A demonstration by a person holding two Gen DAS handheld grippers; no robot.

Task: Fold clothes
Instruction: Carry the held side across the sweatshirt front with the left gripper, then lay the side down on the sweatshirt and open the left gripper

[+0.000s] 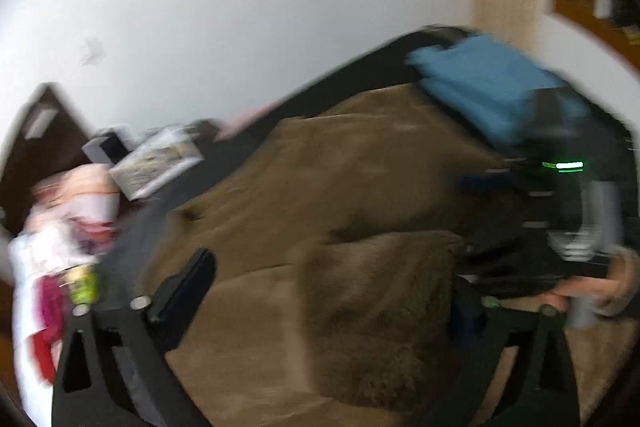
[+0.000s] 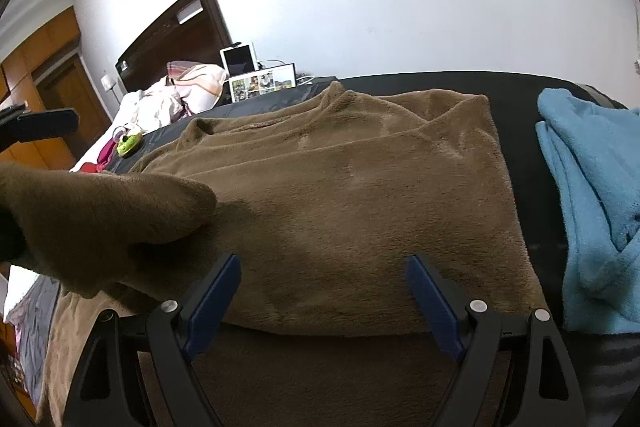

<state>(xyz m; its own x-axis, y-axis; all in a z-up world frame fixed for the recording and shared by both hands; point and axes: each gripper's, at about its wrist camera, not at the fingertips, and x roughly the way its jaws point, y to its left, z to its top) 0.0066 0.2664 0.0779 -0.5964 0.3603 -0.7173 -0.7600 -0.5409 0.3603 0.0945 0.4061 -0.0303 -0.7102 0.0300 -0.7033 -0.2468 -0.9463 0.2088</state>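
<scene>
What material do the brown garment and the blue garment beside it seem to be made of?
The brown garment looks like plush fleece: a short, matte, fuzzy pile that shades lighter and darker along its creases. The blue garment seems to be a similar soft fleece or terry, with a nubby matte surface. The exact fibre cannot be told.

The whole left wrist view is smeared by motion blur, so the edges of the brown garment [image 1: 320, 187] and the folded blue cloth [image 1: 488, 87] cannot be made out sharply. The right tool [image 1: 560, 187] is seen there only as a dark smudge with a green light. In the right wrist view, the blue cloth [image 2: 592, 207] is cut off by the right edge, and the lifted brown sleeve [image 2: 100, 219] by the left.
</scene>
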